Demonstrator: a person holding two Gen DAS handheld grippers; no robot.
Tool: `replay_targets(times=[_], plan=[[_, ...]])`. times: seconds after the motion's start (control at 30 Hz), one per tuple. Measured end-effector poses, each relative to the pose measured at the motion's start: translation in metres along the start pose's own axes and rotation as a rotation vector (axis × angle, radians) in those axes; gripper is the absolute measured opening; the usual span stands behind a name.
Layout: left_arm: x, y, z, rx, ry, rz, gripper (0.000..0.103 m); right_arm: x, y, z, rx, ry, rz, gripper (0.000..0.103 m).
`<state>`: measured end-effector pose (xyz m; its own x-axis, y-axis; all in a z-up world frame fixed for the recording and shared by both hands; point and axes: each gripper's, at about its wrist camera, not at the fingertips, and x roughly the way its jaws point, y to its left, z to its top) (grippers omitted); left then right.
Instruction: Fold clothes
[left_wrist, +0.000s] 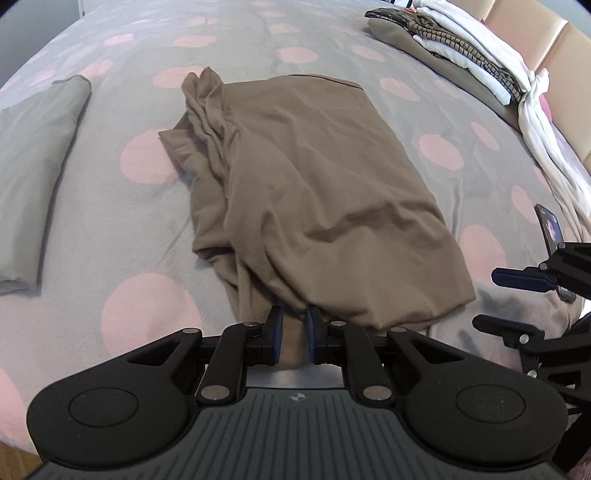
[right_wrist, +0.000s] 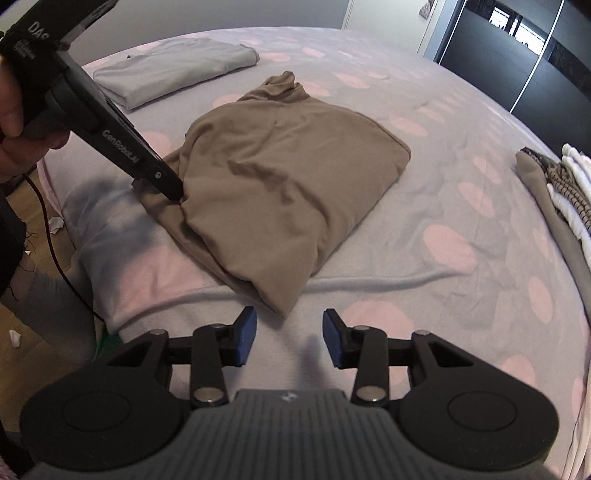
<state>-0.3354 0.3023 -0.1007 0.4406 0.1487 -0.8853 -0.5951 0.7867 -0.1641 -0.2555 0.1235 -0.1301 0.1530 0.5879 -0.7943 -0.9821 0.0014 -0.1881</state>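
Observation:
A brown garment (left_wrist: 314, 192) lies folded in a rough rectangle on the dotted bed cover (left_wrist: 110, 229), with a bunched sleeve along its left side. My left gripper (left_wrist: 294, 321) is shut on the garment's near edge, and brown cloth shows between its blue pads. In the right wrist view the same left gripper (right_wrist: 173, 192) pinches the brown garment (right_wrist: 280, 177) at its left edge, where the cloth puckers. My right gripper (right_wrist: 290, 325) stands open just short of the garment's near corner, with nothing between its fingers. It also shows open at the right side of the left wrist view (left_wrist: 498, 299).
A folded grey garment (left_wrist: 37, 166) (right_wrist: 177, 70) lies at the left of the bed. A stack of folded clothes (left_wrist: 461, 48) (right_wrist: 561, 184) sits by the padded headboard (left_wrist: 535, 37). A phone (left_wrist: 550, 225) rests near the right gripper. Wooden floor (right_wrist: 22, 325) lies past the bed's edge.

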Motion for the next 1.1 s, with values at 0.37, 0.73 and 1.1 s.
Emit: replay_targets(times=[0.37,0.73,1.1], plan=[[-0.007,-0.001,0.007,0.002,0.039,-0.049,0.0,0.007,0.019,-0.001,-0.173,-0.039,-0.088,0.036],[-0.054,0.029,0.014,-0.026,0.079,-0.008,0.0,0.009,0.017,-0.001,-0.151,0.016,-0.065,0.0],[-0.018,0.025,0.002,0.06,0.239,0.115,0.0,0.01,0.011,-0.009,-0.133,0.087,0.016,0.003]])
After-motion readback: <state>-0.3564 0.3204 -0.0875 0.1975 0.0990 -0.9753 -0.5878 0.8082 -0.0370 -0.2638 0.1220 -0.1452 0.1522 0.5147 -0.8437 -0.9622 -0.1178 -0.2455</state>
